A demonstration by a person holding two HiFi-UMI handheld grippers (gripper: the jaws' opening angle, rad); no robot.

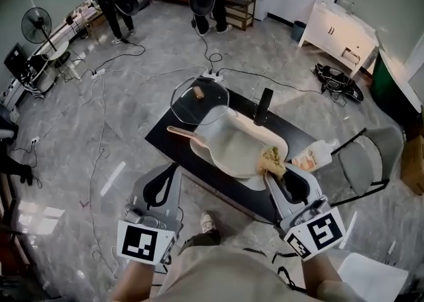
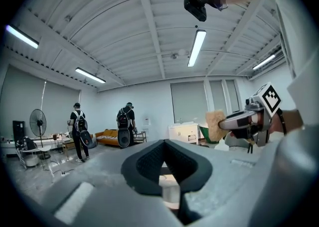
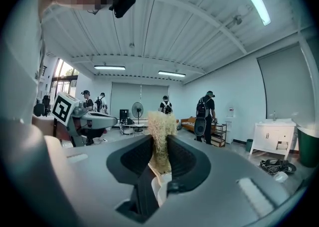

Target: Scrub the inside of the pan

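Two tongs show low in the head view. The left tongs (image 1: 165,178) hang off the near edge of the dark bench (image 1: 165,140), over the floor. The right tongs (image 1: 277,178) pinch a straw-coloured scrubber (image 1: 273,159), which sits at the near right rim of the pale pan (image 1: 228,142). The pan lies mid-bench, with its wooden handle (image 1: 182,133) pointing left. A glass lid (image 1: 199,100) lies at the far left corner, just beside the pan. A black cylinder (image 1: 264,106) stands upright behind the pan, and a bottle (image 1: 317,156) lies at the right end. A grey chair (image 1: 368,161) is close on the right, and cables (image 1: 99,155) trail over the floor.

Left gripper view: the tongs are pressed together with nothing between them. Two people with backpacks (image 2: 124,124) stand far off, and a fan (image 2: 38,121) is at the left.

Right gripper view: the pads are clamped on the scrubber, whose fibres stick up past the tips. A white cabinet (image 3: 271,139) stands at the right.
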